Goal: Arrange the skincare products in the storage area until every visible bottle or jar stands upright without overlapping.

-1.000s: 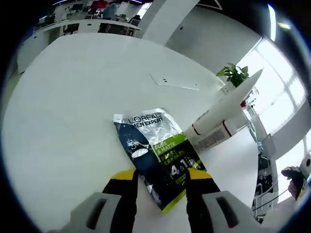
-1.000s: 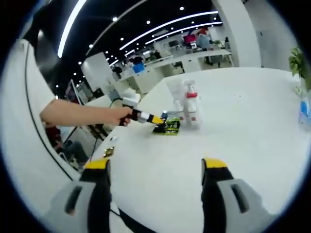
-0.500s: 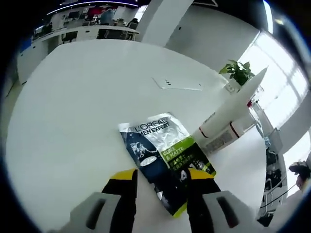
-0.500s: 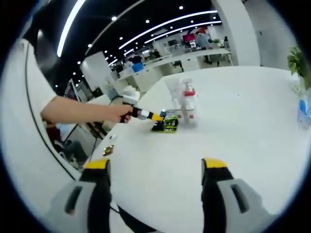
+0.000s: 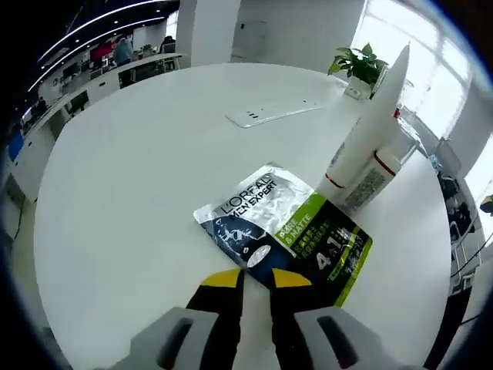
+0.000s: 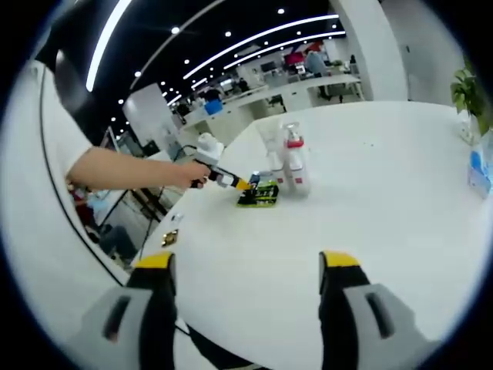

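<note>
in the left gripper view the left gripper (image 5: 255, 279) has narrowed its yellow-tipped jaws from a wide spread a second ago to a thin slit, now pinching the near edge of the l'oréal sachet (image 5: 283, 234), which lies flat on the white table (image 5: 123, 177); i judge the grasp just made, so lifting it comes next; just beyond and touching its far corner stand two white bottles (image 5: 368, 151), upright; further off, a flat white panel (image 5: 271, 113) and a potted plant (image 5: 356, 63); in the right gripper view the right gripper (image 6: 243, 266) hangs wide open and empty, well back from the sachet (image 6: 259, 194) and bottles (image 6: 286, 161).
</note>
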Demonstrator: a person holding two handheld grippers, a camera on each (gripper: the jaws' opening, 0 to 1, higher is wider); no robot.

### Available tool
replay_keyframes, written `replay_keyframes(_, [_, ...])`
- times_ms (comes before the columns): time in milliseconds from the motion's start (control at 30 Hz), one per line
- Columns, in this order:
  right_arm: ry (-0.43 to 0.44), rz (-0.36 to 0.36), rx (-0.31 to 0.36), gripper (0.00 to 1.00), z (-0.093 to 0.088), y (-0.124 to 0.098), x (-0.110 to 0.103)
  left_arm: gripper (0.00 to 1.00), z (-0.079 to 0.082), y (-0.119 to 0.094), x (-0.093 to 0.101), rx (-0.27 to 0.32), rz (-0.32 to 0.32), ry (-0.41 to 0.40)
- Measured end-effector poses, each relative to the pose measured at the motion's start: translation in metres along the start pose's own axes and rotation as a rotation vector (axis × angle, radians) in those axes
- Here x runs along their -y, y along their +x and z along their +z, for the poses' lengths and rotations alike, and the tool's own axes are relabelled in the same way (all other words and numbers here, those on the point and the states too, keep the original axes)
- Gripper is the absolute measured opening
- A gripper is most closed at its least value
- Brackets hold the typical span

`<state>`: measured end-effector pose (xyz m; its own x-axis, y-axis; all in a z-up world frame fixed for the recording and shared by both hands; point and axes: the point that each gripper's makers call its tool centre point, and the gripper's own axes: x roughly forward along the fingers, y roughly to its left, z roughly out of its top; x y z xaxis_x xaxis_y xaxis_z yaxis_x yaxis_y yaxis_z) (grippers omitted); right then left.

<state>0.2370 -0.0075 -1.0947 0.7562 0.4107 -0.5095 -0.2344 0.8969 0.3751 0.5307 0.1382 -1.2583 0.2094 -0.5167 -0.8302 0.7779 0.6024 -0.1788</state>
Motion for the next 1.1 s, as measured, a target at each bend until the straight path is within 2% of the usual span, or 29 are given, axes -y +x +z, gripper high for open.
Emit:
replay_keyframes(33, [0.002, -0.001, -0.002, 0.73, -0.001, 0.0, 0.0, 0.09, -0.001, 0.001, -0.001, -0.005, 0.0, 0.067])
replay_keyframes(133, [0.004, -0.002, -0.005, 0.73, -0.002, 0.0, 0.0, 0.08, -0.001, 0.002, 0.0, -0.011, 0.004, 0.093])
replay_keyframes(233, [0.005, -0.001, -0.006, 0.73, -0.002, 0.002, -0.001, 0.07, -0.001, 0.0, 0.0, -0.022, 0.009, 0.153])
replay_keyframes(300, [0.005, 0.0, -0.007, 0.73, -0.002, 0.002, -0.001, 0.07, -0.002, 0.0, 0.0, -0.024, 0.007, 0.153])
replay_keyframes(367, [0.004, 0.003, -0.008, 0.73, -0.002, 0.004, -0.002, 0.07, -0.003, -0.001, 0.0, -0.027, 0.007, 0.128])
replay_keyframes(467, [0.003, 0.004, -0.012, 0.73, -0.003, 0.005, -0.003, 0.07, -0.006, -0.001, 0.003, -0.027, -0.001, -0.003])
replay_keyframes(600, [0.0, 0.006, -0.017, 0.73, -0.005, 0.005, -0.004, 0.08, -0.006, -0.001, 0.004, -0.018, 0.002, 0.043])
replay_keyframes(667, [0.0, 0.007, -0.018, 0.73, -0.005, 0.005, -0.004, 0.1, -0.007, -0.002, 0.004, -0.016, 0.001, 0.026])
replay_keyframes(733, [0.001, 0.008, -0.016, 0.73, -0.005, 0.005, -0.004, 0.14, -0.005, -0.002, 0.008, 0.005, -0.014, -0.043])
replay_keyframes(800, [-0.003, 0.012, -0.015, 0.73, -0.004, 0.006, -0.005, 0.16, -0.005, -0.003, 0.008, 0.022, -0.022, -0.071])
replay_keyframes(1100, [-0.017, 0.031, -0.005, 0.73, 0.0, 0.008, -0.007, 0.23, -0.01, -0.016, 0.012, 0.026, -0.01, -0.1])
